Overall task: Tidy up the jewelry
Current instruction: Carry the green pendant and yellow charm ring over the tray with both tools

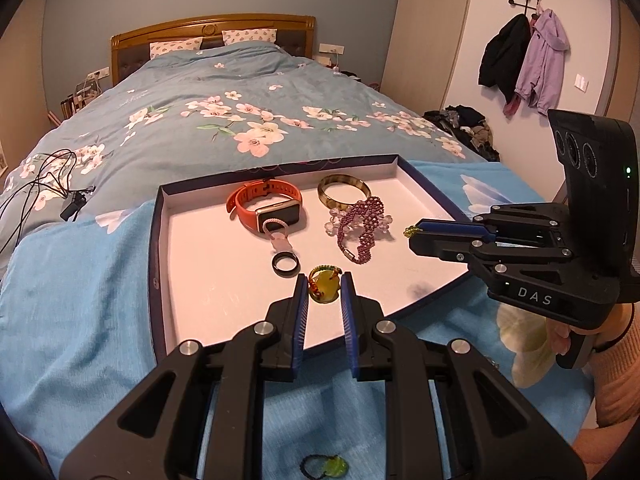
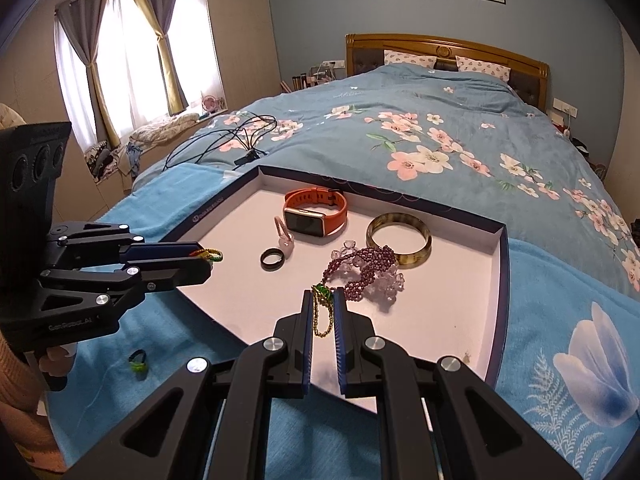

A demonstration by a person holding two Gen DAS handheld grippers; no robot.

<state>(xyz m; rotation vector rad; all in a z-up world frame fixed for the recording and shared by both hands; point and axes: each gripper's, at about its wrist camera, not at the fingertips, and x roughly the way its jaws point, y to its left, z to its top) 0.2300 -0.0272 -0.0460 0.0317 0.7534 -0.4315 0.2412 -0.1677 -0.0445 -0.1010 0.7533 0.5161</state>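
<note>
A shallow white tray (image 1: 157, 240) with a dark blue rim lies on a blue towel on the bed. My left gripper (image 1: 324, 279) is shut on a yellow pendant with a green and red cord (image 1: 325, 291), just above the tray's near edge. In the right wrist view my right gripper (image 2: 323, 294) is shut on a thin gold chain with a green bead (image 2: 321, 322), which dangles over the tray (image 2: 502, 264). Each gripper shows in the other's view: the right gripper (image 1: 414, 236) and the left gripper (image 2: 209, 258).
In the tray lie an orange watch (image 1: 264, 204), an amber bangle (image 1: 344, 192), a purple bead bracelet (image 1: 362, 224) on clear crystal beads, a black ring (image 1: 285, 263) and a pink charm (image 1: 276, 236). A green ring (image 1: 332, 466) lies on the towel. Cables (image 1: 44, 184) are on the quilt.
</note>
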